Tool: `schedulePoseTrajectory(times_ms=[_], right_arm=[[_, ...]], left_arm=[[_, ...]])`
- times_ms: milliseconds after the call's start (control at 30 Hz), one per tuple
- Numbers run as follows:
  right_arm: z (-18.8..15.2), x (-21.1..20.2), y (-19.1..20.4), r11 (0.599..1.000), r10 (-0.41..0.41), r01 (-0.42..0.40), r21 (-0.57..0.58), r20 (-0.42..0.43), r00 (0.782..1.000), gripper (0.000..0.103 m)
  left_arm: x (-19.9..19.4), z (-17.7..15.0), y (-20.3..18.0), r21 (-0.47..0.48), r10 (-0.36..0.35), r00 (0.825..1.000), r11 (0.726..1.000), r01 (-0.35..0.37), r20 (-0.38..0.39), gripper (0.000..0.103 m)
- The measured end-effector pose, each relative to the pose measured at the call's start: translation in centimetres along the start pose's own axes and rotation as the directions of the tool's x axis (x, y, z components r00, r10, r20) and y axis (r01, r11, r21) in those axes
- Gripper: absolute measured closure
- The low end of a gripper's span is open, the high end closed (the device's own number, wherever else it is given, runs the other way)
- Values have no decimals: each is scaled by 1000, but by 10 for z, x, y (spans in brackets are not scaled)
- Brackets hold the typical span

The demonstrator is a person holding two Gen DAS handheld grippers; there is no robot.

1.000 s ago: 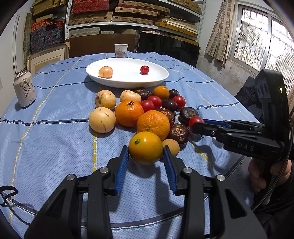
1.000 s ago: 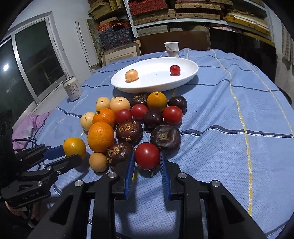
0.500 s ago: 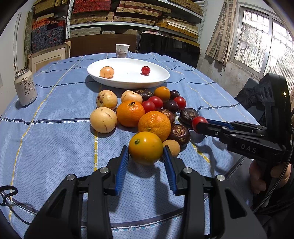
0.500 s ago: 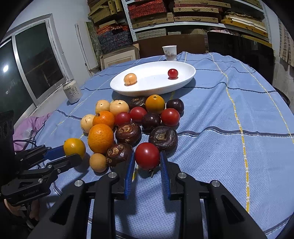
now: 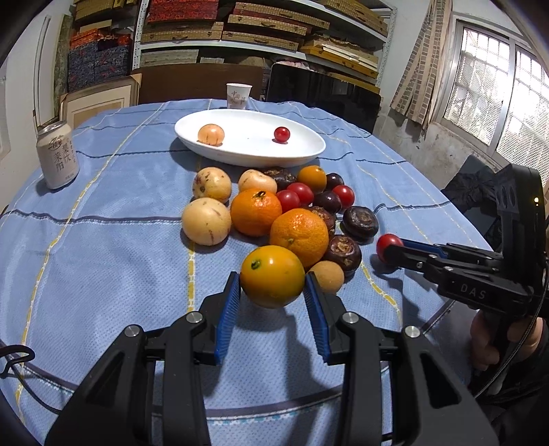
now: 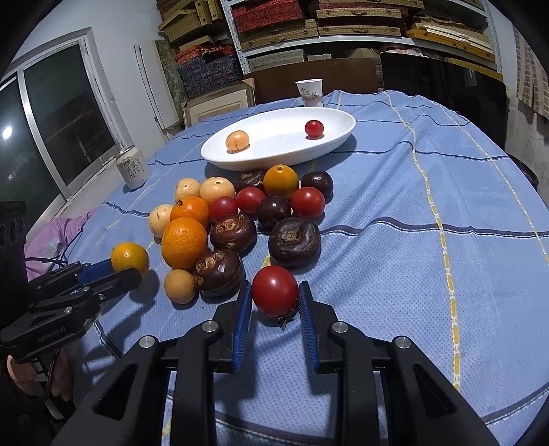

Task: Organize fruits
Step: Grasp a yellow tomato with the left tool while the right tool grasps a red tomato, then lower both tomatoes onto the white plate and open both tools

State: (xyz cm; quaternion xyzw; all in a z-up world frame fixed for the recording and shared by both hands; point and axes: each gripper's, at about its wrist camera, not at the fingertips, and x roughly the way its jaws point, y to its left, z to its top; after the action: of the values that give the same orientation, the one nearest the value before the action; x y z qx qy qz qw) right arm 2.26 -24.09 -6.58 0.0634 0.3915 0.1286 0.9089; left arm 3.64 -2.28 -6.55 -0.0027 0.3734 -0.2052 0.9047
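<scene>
My left gripper is shut on a yellow-orange fruit and holds it just above the blue cloth, at the near edge of the fruit pile. My right gripper is shut on a red tomato, lifted slightly beside the dark brown fruits. Each gripper also shows in the other view, the left gripper at the left and the right gripper at the right. A white oval plate behind the pile holds a pale peach fruit and a small red tomato.
A drink can stands at the left of the table. A paper cup stands behind the plate. Shelves with boxes and a dark chair back line the far wall. The table edge runs near both grippers.
Both grippers have risen a little and drawn back slightly with their fruits. The pile and the plate have not moved.
</scene>
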Motion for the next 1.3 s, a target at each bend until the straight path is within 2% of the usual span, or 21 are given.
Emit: schedulePoseTrajectory(times_ms=[200, 367, 533, 633, 733, 933, 1067, 1133, 1200, 1267, 1300], right_arm=[[10, -15, -2, 1000, 9, -9, -10, 17, 1000, 75], [33, -23, -2, 999, 5, -4, -32, 45, 999, 75], [79, -23, -3, 996, -26, 32, -81, 77, 997, 75], [114, -16, -5, 993, -34, 45, -105, 106, 994, 75], [158, 9, -11, 994, -39, 51, -99, 112, 993, 75], [211, 76, -22, 993, -68, 74, -88, 70, 995, 75], [237, 127, -40, 997, -67, 68, -39, 28, 997, 75], [244, 147, -46, 999, -49, 49, -21, -2, 999, 70], [246, 151, -46, 998, -57, 57, -22, 10, 998, 54], [245, 144, -43, 998, -52, 53, -34, 41, 998, 52], [243, 141, -42, 998, -46, 48, -34, 45, 998, 52]], left_arm=[[-10, 7, 12, -35, 10, 1000, 999, -9, 1, 66], [-16, 26, 10, -14, 23, 1000, 1000, -23, 12, 66], [-11, 73, 13, 14, 32, 999, 999, -32, 27, 66], [9, 120, 25, -7, 22, 999, 1000, -21, 31, 65], [41, 159, 38, -43, 22, 1000, 999, -22, 14, 65], [114, 218, 51, -76, 20, 999, 997, -22, -27, 65], [158, 237, 60, -85, 33, 997, 996, -39, -70, 65], [177, 241, 67, -94, 34, 993, 995, -44, -110, 65], [184, 241, 73, -107, 47, 992, 992, -60, -121, 60], [175, 242, 77, -119, 55, 995, 991, -65, -85, 46], [168, 242, 77, -126, 58, 996, 990, -66, -66, 42]])
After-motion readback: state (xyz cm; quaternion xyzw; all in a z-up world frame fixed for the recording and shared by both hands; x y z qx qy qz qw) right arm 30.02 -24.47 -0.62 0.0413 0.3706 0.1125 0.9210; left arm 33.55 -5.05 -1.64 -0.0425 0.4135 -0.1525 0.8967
